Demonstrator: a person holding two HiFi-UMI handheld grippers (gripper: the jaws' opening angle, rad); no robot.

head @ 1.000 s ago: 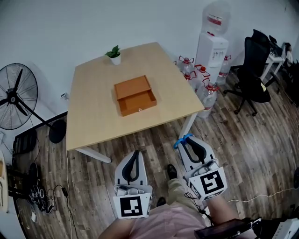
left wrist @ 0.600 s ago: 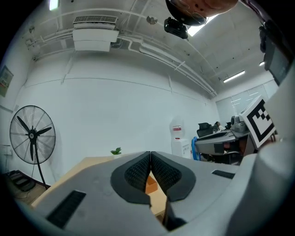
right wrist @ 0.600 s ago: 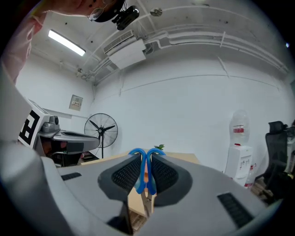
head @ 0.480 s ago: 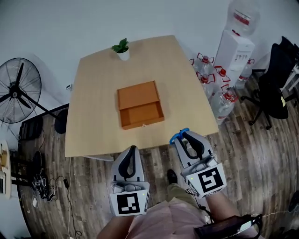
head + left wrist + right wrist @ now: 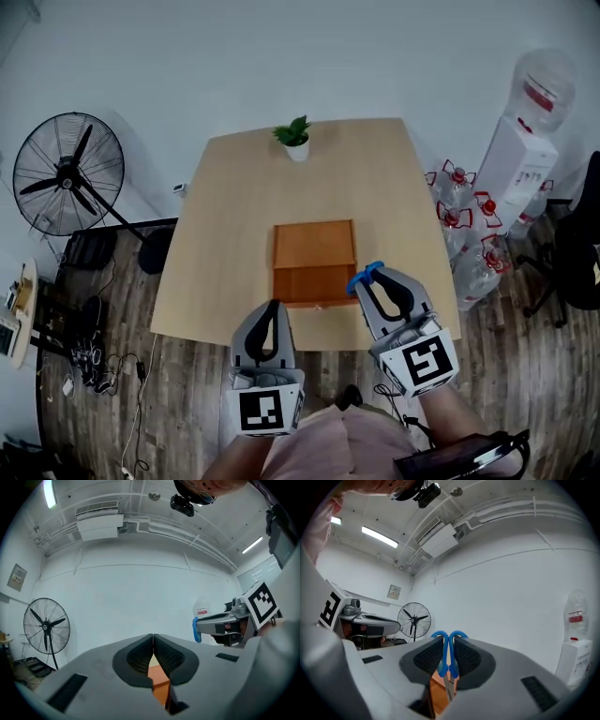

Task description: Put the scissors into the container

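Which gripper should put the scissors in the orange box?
Right. The right gripper is shut on the blue-handled scissors, beside the orange box in the head view. The left gripper is shut and empty.

Ceiling strip lights (image 5: 379,536) give even brightness; edges fisheye-warped.

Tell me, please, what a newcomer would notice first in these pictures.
The orange wooden box with its open drawer stands out in the middle of the light wooden table. At its near right corner, the right tool is shut on the blue-handled scissors. A black standing fan stands on the floor at the left.
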